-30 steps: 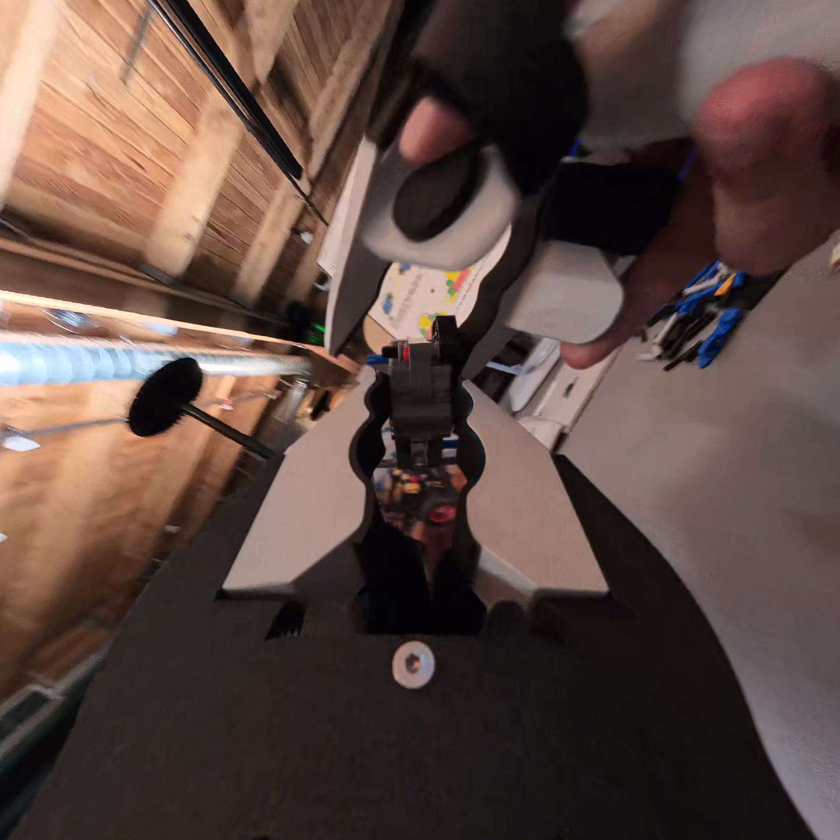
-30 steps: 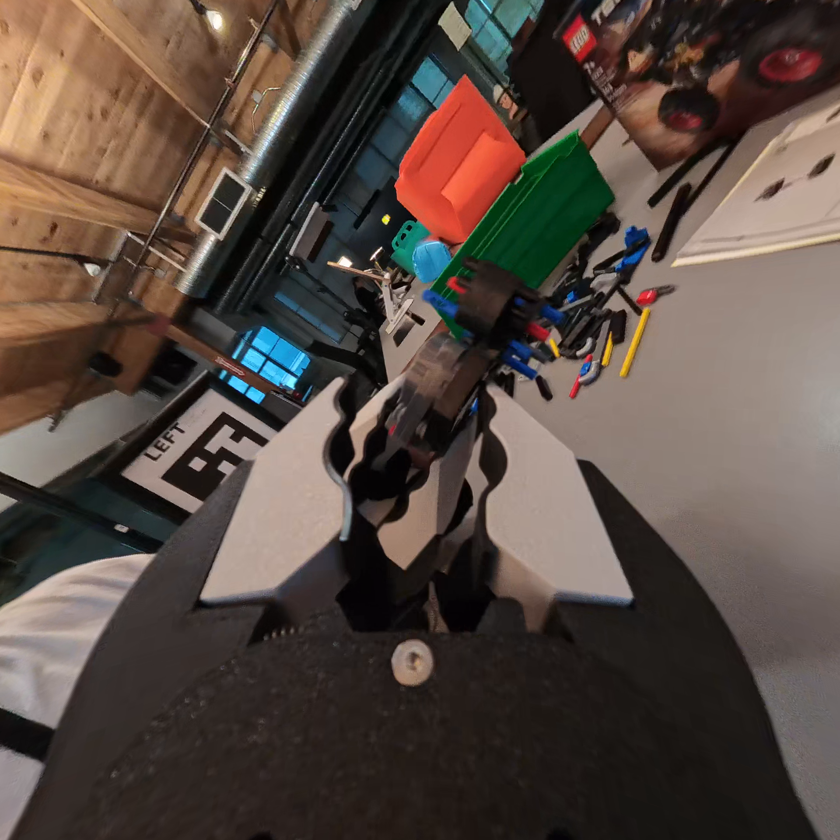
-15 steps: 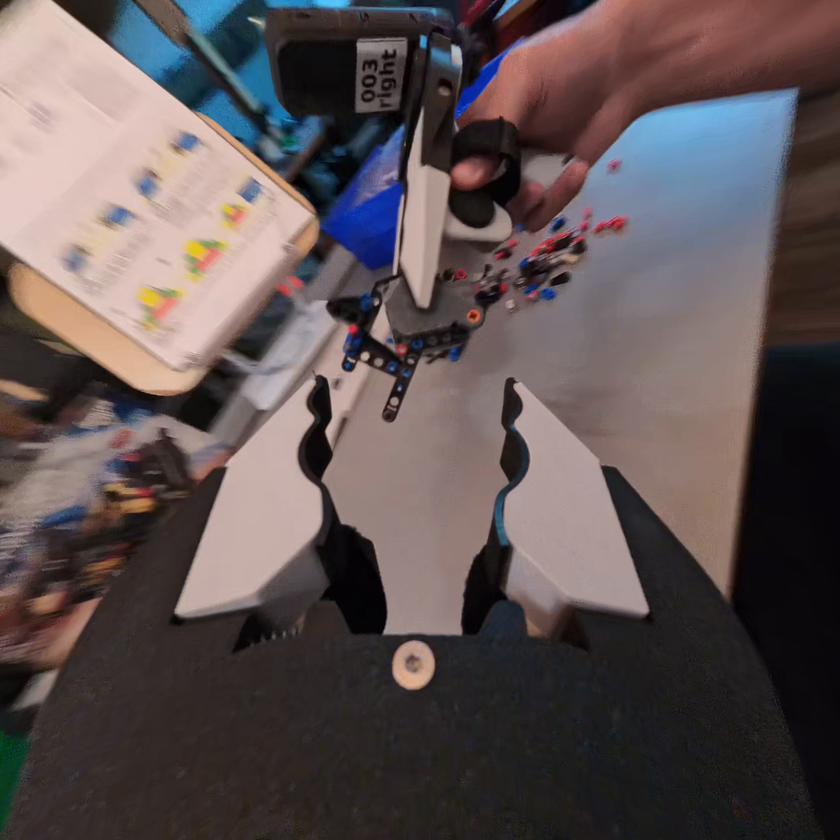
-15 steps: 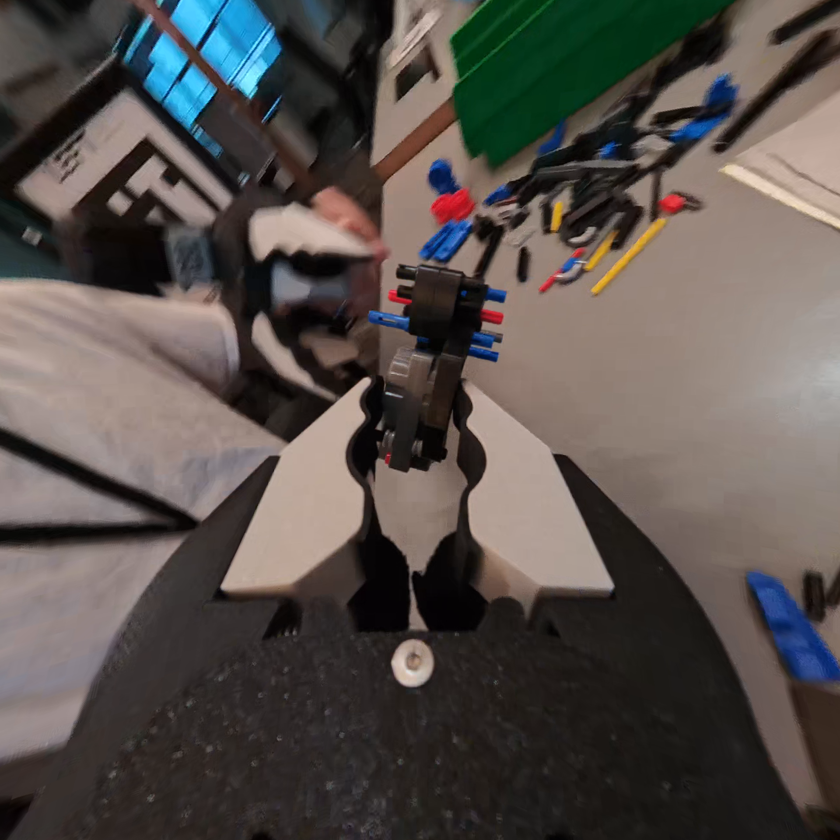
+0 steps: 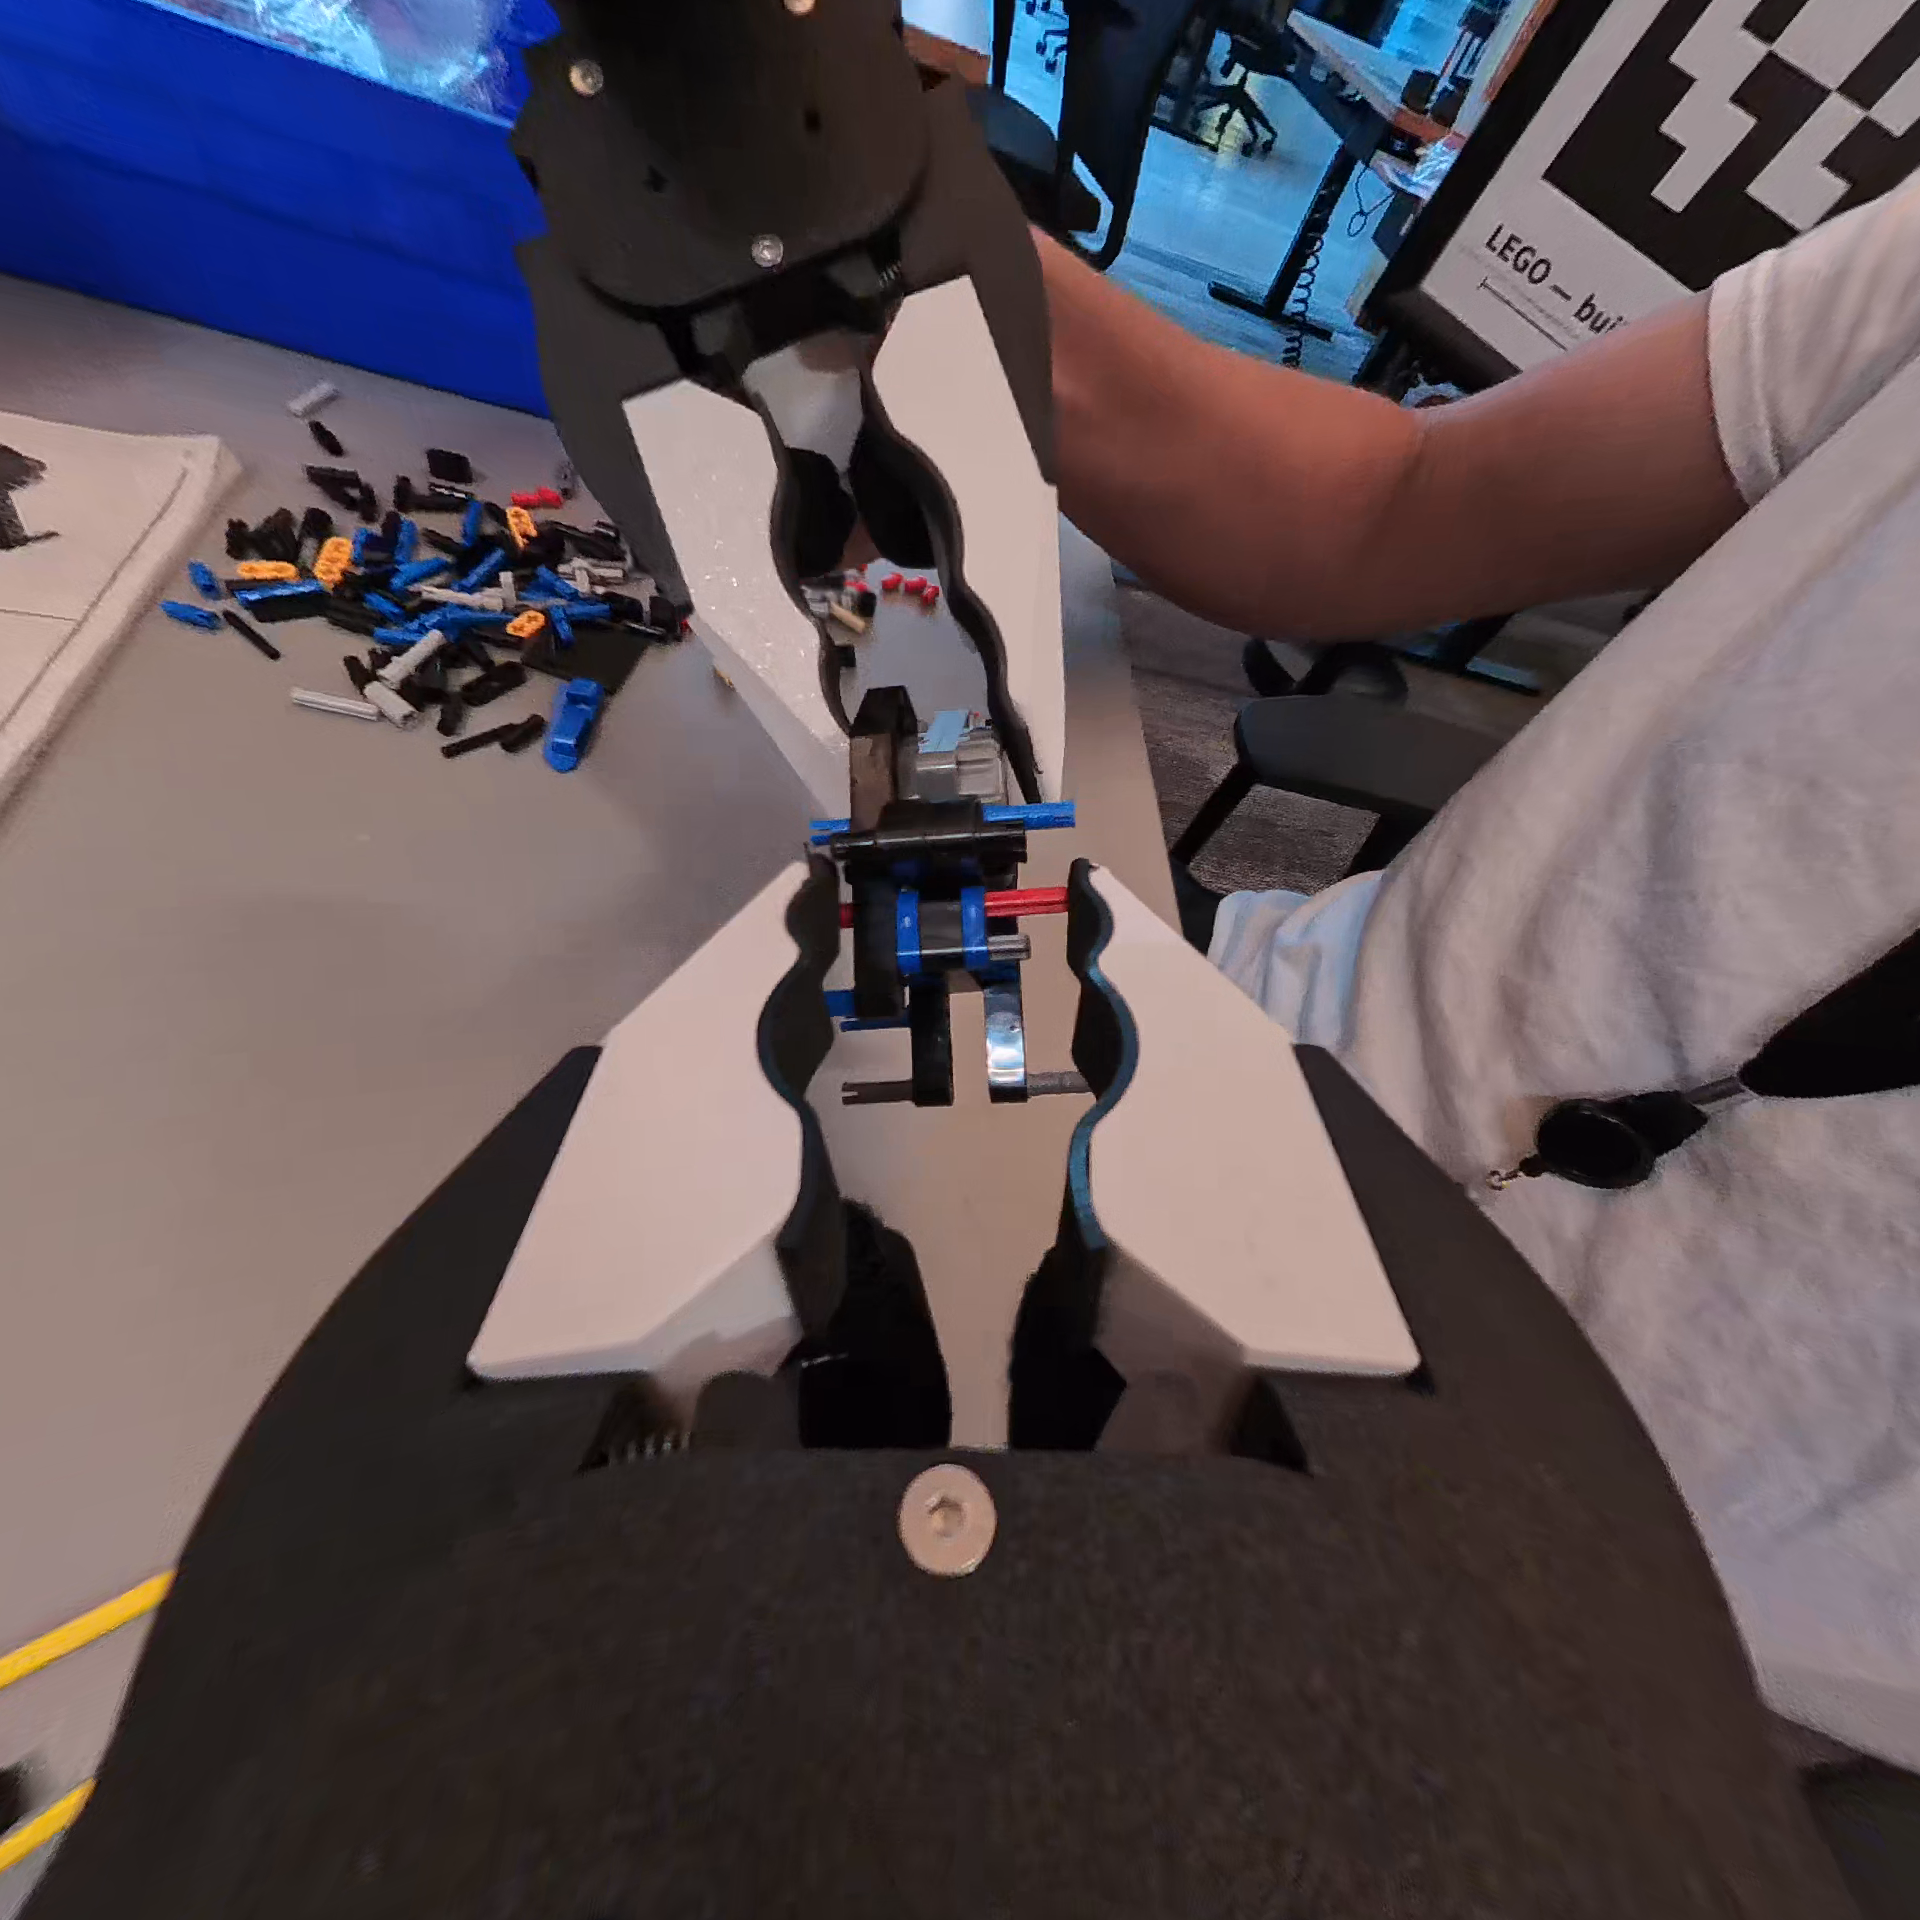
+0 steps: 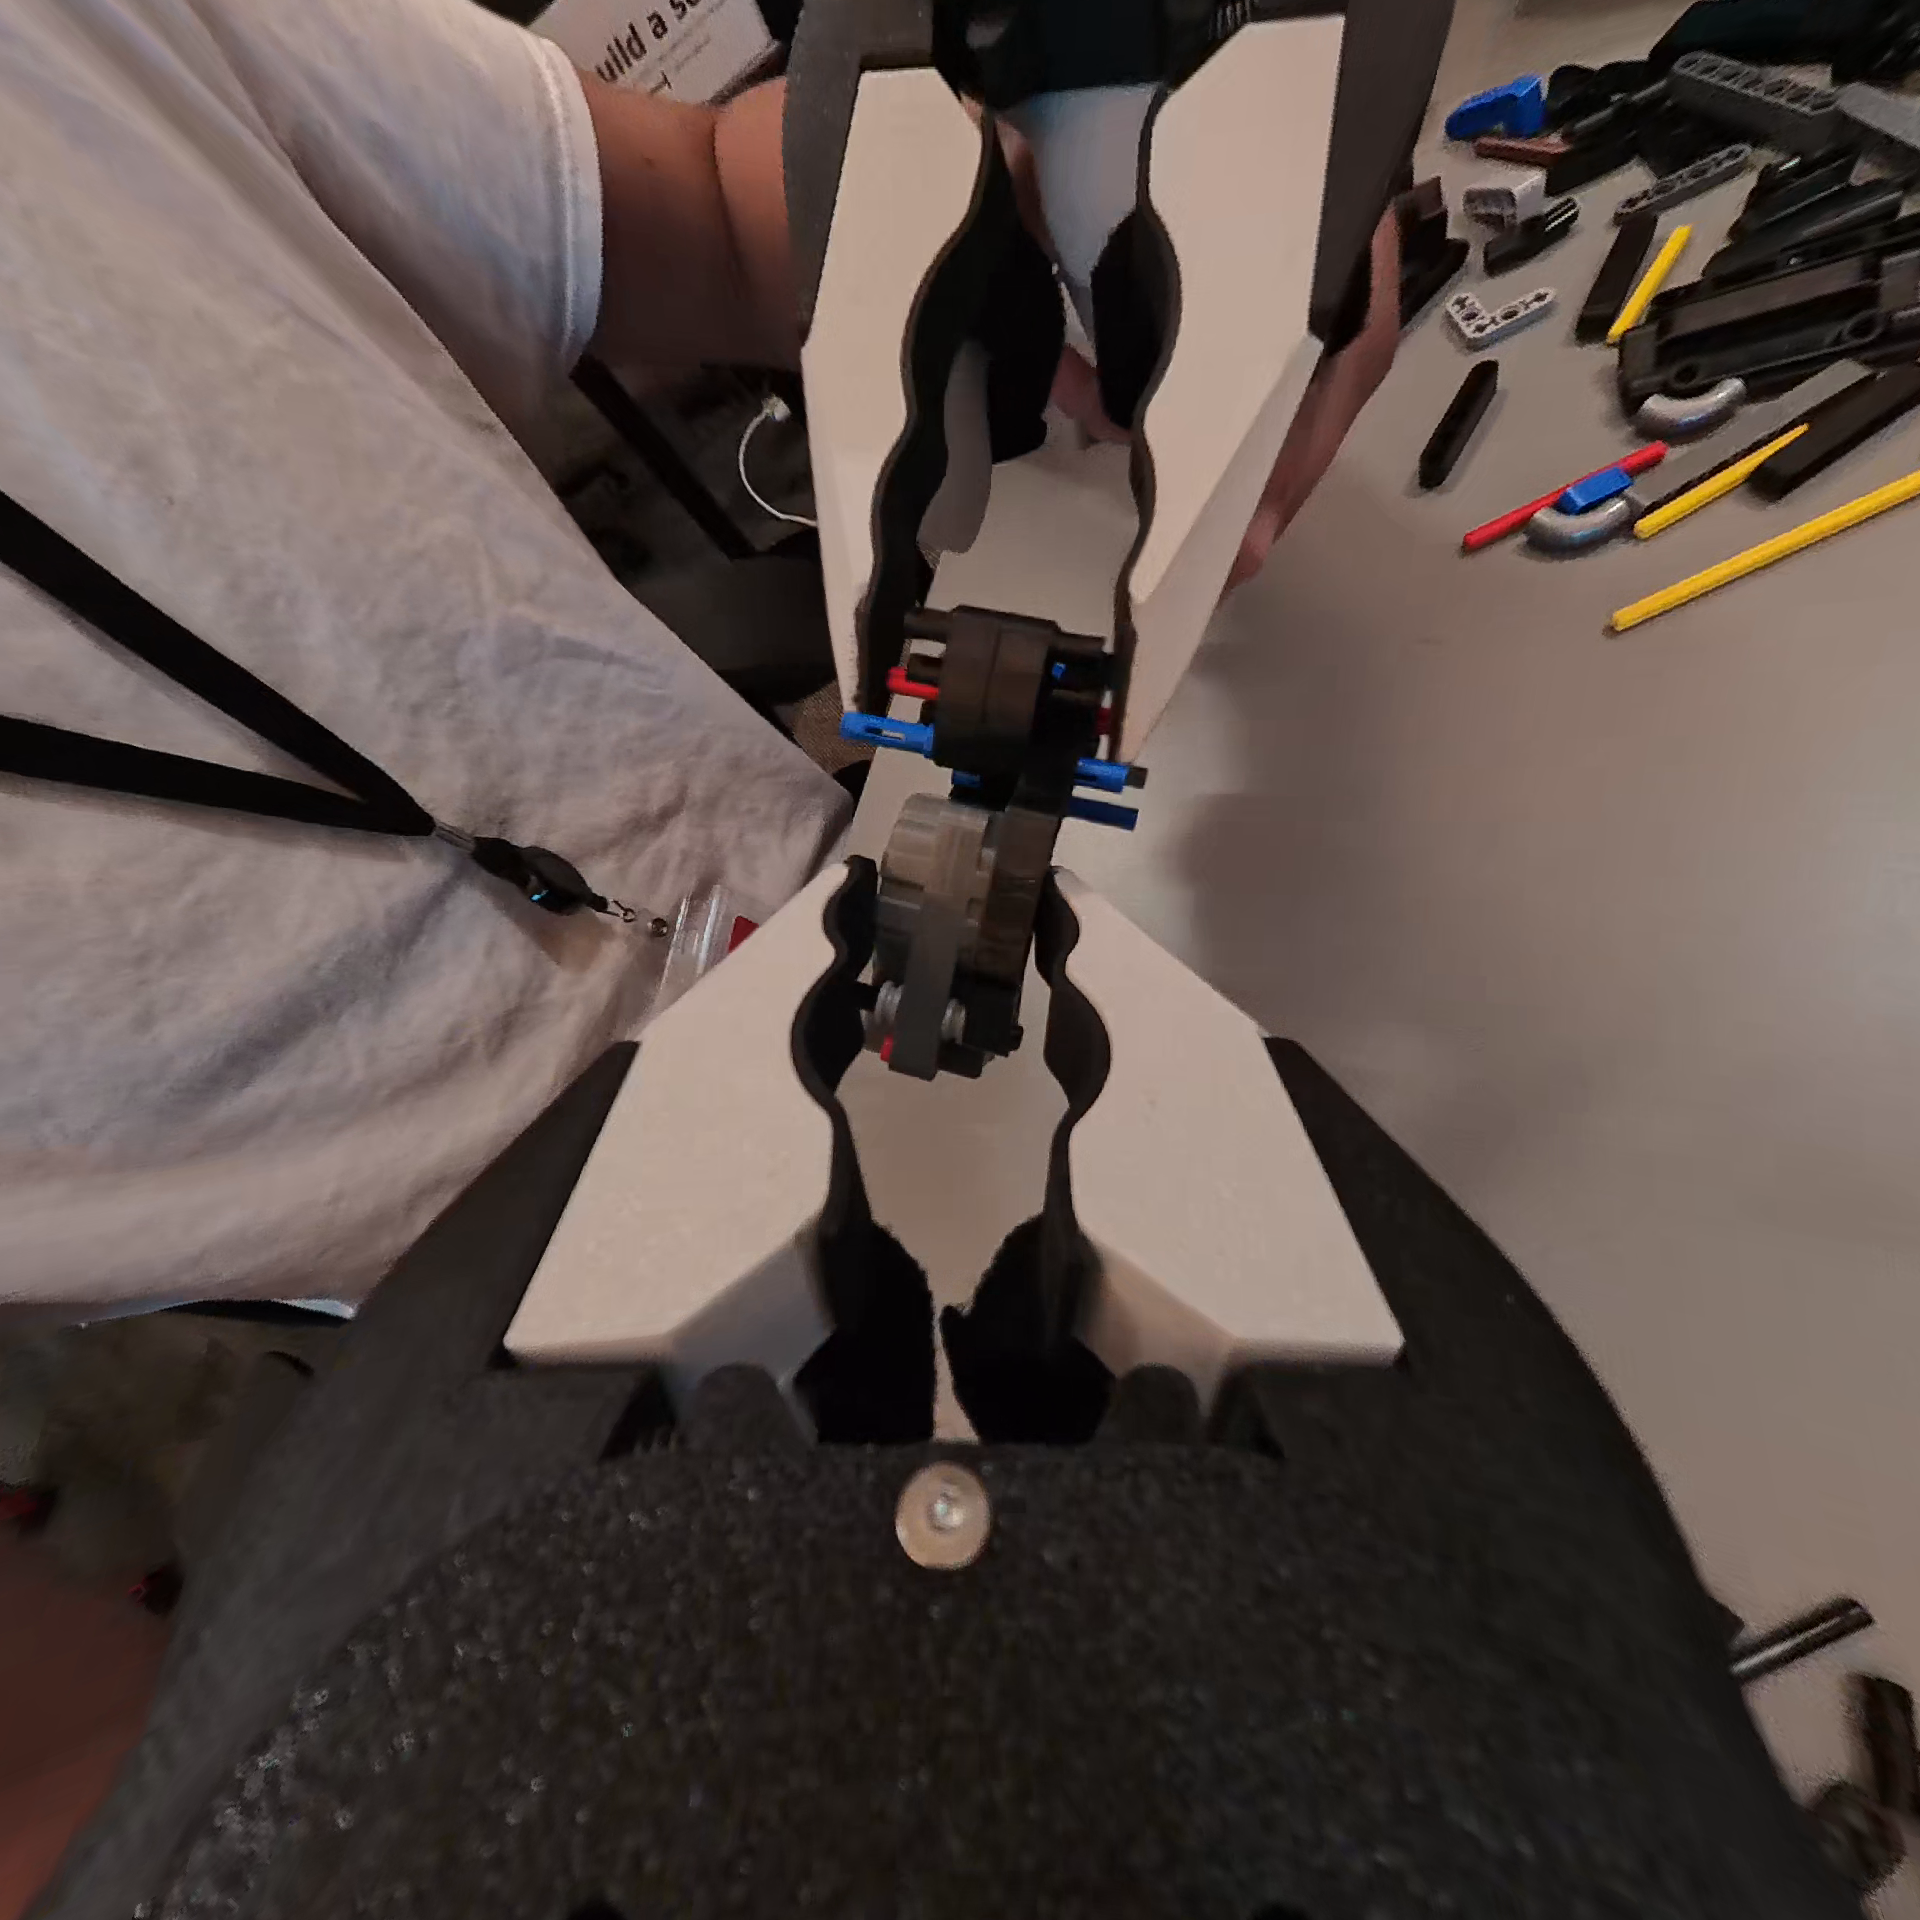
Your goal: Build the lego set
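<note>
A small lego assembly (image 5: 930, 935) of black and grey parts with blue and red pins hangs in the air between my two grippers, which face each other. My right gripper (image 6: 951, 883) is shut on its grey gear end (image 6: 961, 894). In the left wrist view the right gripper (image 5: 935, 758) comes in from the top. My left gripper (image 5: 943, 883) is closed around the black pinned end, its fingers against the pin ends on both sides. In the right wrist view the left gripper (image 6: 997, 696) comes in from the top.
The grey table (image 5: 312, 1039) lies below. A pile of loose pieces (image 5: 436, 613) sits at the left in front of a blue bin (image 5: 260, 208). Black beams (image 6: 1766, 312) and yellow axles (image 6: 1766, 551) lie at the right. The person's white shirt (image 6: 260, 623) is close. Both grippers' tips are close together, under 4 cm apart.
Half a second ago my left gripper was wide open and away from the assembly. It has now moved in and narrowed onto the pinned end. My right gripper has kept its hold.
</note>
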The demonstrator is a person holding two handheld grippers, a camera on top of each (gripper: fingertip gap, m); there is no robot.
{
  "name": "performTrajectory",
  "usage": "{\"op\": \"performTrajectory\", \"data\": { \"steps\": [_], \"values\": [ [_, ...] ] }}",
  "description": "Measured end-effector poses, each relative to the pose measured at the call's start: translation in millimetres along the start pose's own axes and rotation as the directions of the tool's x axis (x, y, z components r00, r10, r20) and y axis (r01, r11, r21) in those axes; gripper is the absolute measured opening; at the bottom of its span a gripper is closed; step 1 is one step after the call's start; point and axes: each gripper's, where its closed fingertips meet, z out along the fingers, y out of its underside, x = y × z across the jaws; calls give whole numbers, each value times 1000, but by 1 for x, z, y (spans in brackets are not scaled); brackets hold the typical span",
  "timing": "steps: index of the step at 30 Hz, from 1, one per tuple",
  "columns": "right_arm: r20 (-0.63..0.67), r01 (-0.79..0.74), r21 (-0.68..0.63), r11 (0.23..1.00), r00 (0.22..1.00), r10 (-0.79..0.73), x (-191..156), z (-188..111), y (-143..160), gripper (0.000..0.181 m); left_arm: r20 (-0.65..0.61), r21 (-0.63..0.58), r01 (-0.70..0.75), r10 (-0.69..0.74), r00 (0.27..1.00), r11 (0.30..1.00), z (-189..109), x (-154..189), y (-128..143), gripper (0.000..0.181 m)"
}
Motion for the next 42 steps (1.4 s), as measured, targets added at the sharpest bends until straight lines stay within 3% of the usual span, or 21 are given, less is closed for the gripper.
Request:
{"op": "performTrajectory", "data": {
  "steps": [8,11,14,18,23,28,34,38,40,42],
  "values": [
    [-102,-68,135,988,991,82,29,-7,14,31,29,49,247,-248,968,968,12,-21,11,40],
    [-246,-54,148,987,965,90,47,-21,20,42,104,68,272,-278,955,960,11,-39,18,40],
    [-392,-36,275,961,908,146,60,-58,15,46,179,118,287,-304,936,951,6,-57,16,40],
    [-596,-26,423,906,745,300,75,-109,28,48,330,127,202,-233,915,971,0,-74,11,40],
    [-641,-20,532,847,644,418,70,-126,52,44,502,22,102,-100,859,994,5,-88,19,40],
    [-601,-44,586,809,646,471,53,-116,65,42,490,-21,89,-67,869,996,27,-85,23,40],
    [-740,17,520,854,509,440,39,-127,85,41,496,-111,26,32,868,994,39,-86,25,40],
    [-731,56,574,817,486,480,28,-139,90,42,476,-115,59,3,879,992,34,-79,23,63],
    [-737,101,597,796,463,493,24,-148,93,41,453,-113,59,-2,891,992,21,-69,11,66],
    [-747,170,616,769,437,501,20,-158,92,41,425,-86,11,26,905,996,5,-65,-26,55]
  ]
}}
